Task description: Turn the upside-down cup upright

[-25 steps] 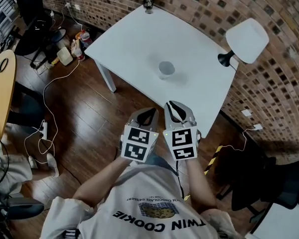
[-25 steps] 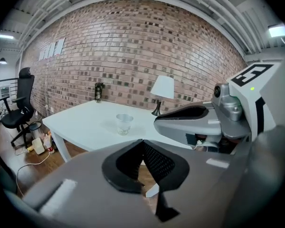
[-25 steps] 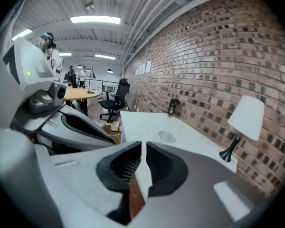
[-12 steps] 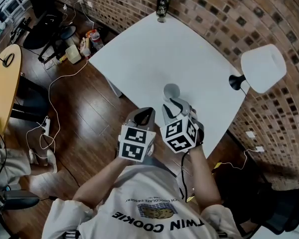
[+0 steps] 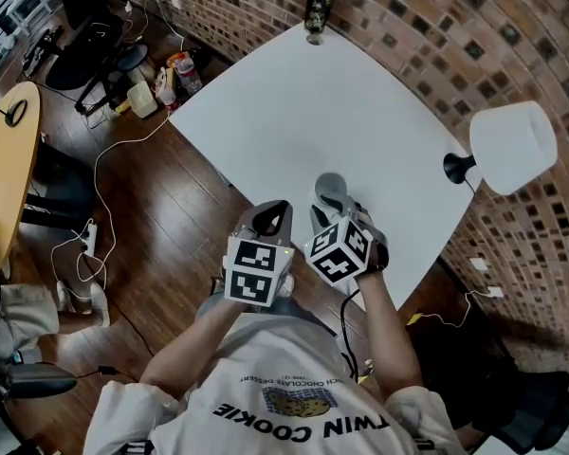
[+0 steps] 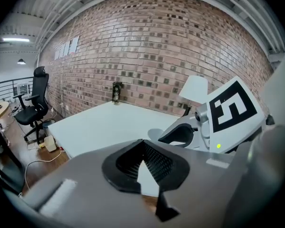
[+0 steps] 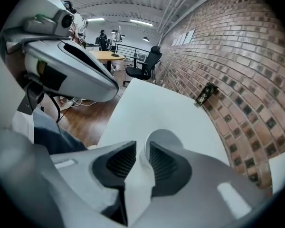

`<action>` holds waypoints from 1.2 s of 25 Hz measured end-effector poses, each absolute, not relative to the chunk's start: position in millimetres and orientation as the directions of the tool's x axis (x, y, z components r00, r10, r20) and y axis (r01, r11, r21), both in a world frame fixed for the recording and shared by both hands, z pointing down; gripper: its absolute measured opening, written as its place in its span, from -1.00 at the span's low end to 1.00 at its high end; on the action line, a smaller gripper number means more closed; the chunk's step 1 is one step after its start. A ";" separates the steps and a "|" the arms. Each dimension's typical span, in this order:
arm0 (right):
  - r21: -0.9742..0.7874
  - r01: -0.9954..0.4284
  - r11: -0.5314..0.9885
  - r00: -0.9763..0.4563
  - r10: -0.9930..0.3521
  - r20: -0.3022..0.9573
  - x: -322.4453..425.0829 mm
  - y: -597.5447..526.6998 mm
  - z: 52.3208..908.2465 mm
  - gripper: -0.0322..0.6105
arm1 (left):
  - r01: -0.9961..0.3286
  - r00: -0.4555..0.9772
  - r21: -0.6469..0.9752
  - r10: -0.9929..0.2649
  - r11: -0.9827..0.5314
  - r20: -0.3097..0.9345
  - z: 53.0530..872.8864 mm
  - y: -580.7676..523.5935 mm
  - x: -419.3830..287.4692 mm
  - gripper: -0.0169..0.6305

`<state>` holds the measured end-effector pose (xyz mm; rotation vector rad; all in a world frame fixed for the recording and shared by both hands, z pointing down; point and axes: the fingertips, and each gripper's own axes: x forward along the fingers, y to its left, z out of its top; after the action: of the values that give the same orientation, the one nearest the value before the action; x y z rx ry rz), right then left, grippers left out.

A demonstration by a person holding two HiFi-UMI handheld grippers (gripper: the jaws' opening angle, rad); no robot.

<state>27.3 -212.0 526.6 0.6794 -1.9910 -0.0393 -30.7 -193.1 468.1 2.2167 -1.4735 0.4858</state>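
Note:
A small grey cup (image 5: 330, 187) stands on the white table (image 5: 294, 93) near its front edge, closed end up. My right gripper (image 5: 335, 208) points steeply down just in front of the cup. In the right gripper view the cup (image 7: 164, 140) rises just past the jaws, and its near edge shows in the gap. My right gripper (image 7: 141, 152) is closing and its pads do not press on the cup. My left gripper (image 5: 272, 210) hovers to the left at the table's edge. In its own view, my left gripper (image 6: 142, 144) has its tips together on nothing.
A white lamp (image 5: 512, 145) on a black base stands at the table's right corner. A dark bottle (image 5: 318, 3) stands at the far corner by the brick wall. Cables and bottles (image 5: 161, 83) lie on the wooden floor left of the table. A round wooden table (image 5: 5, 169) is at the far left.
Both grippers have moved forward from over the floor to the table's front edge. The right one has rolled, sunk toward the cup and parted its jaws.

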 end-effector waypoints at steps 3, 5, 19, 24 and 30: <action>0.283 -0.463 0.840 -0.345 -0.465 0.815 26.4 -218.4 529.9 -0.70 | -0.915 0.399 0.169 -0.759 -0.367 0.514 472.0 -201.7 -30.5 -0.94; 0.264 -0.482 0.835 -0.345 -0.458 0.820 25.3 -222.6 530.3 -0.83 | -0.903 0.423 0.173 -0.746 -0.393 0.514 473.4 -208.9 -30.7 -0.94; -0.268 -0.822 0.502 -0.549 -0.574 0.608 34.2 -247.2 502.0 -0.83 | -0.797 0.585 0.207 -0.636 -0.568 0.503 474.5 -254.1 -19.5 -0.94; -0.597 -0.749 0.288 -0.608 -0.656 0.447 59.0 -245.0 504.8 -0.83 | -0.764 0.621 0.209 -0.605 -0.611 0.498 474.1 -258.8 -7.1 -0.93; -0.832 -0.549 0.080 -0.585 -0.748 0.314 87.0 -237.3 522.7 -0.83 | -0.738 0.645 0.208 -0.578 -0.643 0.501 475.0 -256.9 3.7 -0.94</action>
<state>87.0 -237.3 522.7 1.4928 -2.4417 1.7160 3.7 -256.9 475.0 2.4702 -1.0389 0.5547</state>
